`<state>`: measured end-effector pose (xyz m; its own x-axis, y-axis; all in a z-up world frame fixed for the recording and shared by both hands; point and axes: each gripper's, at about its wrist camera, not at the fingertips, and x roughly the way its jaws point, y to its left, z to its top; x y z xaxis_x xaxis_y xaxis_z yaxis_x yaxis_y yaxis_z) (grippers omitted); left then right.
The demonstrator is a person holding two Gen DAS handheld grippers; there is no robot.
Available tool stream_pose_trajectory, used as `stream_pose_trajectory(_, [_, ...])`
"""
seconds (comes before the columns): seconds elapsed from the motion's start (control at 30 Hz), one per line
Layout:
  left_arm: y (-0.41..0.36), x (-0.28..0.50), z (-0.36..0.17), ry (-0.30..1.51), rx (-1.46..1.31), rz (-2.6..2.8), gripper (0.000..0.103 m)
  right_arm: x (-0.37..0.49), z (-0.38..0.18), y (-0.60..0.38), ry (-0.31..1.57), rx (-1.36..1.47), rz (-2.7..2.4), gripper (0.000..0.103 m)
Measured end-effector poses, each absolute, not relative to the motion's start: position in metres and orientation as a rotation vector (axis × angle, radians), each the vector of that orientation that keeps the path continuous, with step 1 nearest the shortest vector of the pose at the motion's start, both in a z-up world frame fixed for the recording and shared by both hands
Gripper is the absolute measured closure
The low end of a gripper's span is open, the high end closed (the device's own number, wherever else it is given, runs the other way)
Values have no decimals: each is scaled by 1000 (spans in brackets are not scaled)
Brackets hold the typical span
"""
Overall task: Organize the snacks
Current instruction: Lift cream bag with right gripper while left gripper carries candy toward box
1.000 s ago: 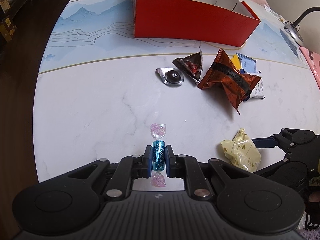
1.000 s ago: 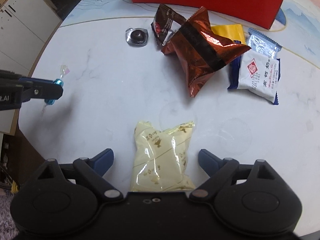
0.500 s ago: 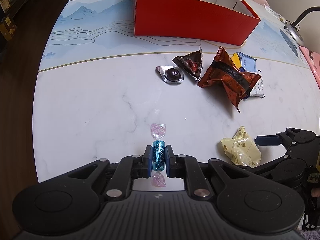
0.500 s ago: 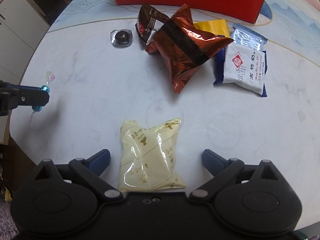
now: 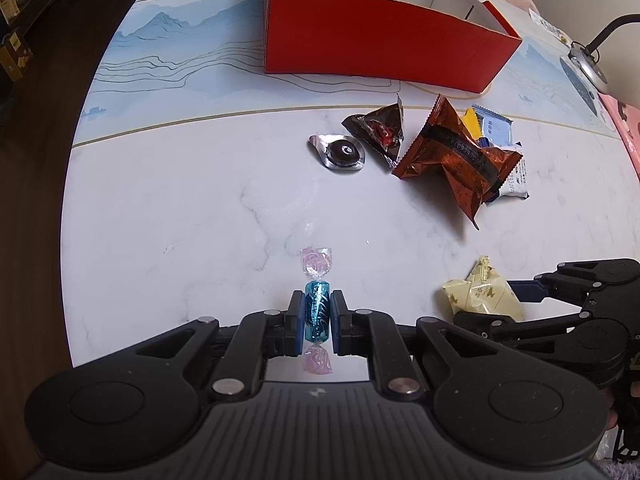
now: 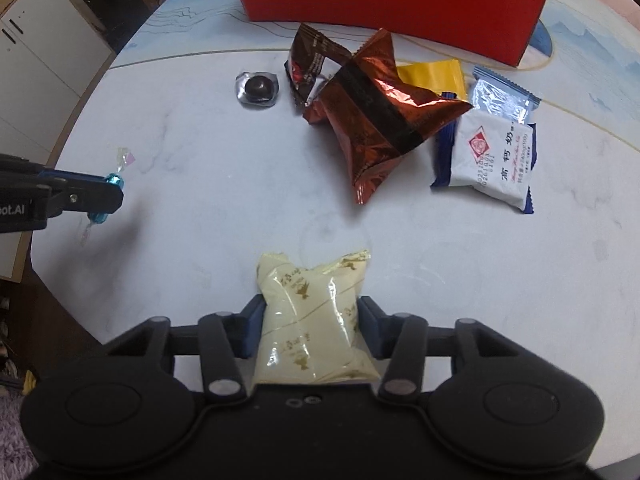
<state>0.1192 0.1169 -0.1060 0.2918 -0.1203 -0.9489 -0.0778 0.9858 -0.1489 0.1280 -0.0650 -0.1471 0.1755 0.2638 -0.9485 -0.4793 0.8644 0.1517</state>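
snacks lay loose on table (image 5: 180, 200) before red box (image 5: 380, 44). your right gripper (image 6: 310, 330) had just been closing, jaws pinching yellow packet (image 6: 312, 320); left gripper (image 5: 317, 322) pinched blue candy (image 5: 317, 312). you needed firm, even squeeze, straight lift, no dragging.

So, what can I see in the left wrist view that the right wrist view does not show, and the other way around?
Only the left wrist view shows the white inside of the red box, the desk lamp at the right edge, and the left gripper shut on the blue candy, seen from behind.

Only the right wrist view shows the white cabinet beside the table and the print on the white milk packet.

Both show the right gripper, whose jaws have just been closing on the yellow packet, the copper bag and the foil chocolate.
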Motion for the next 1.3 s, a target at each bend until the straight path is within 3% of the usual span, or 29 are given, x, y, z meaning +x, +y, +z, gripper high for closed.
stream_pose_trajectory(0.57, [109, 157, -80, 1230, -184, -41, 91, 168, -82, -85, 1219, -141, 531, 64])
stream_pose_trajectory(1.3, [96, 275, -30, 1176, -109, -23, 91, 293, -22, -86, 1163, -144, 566, 64])
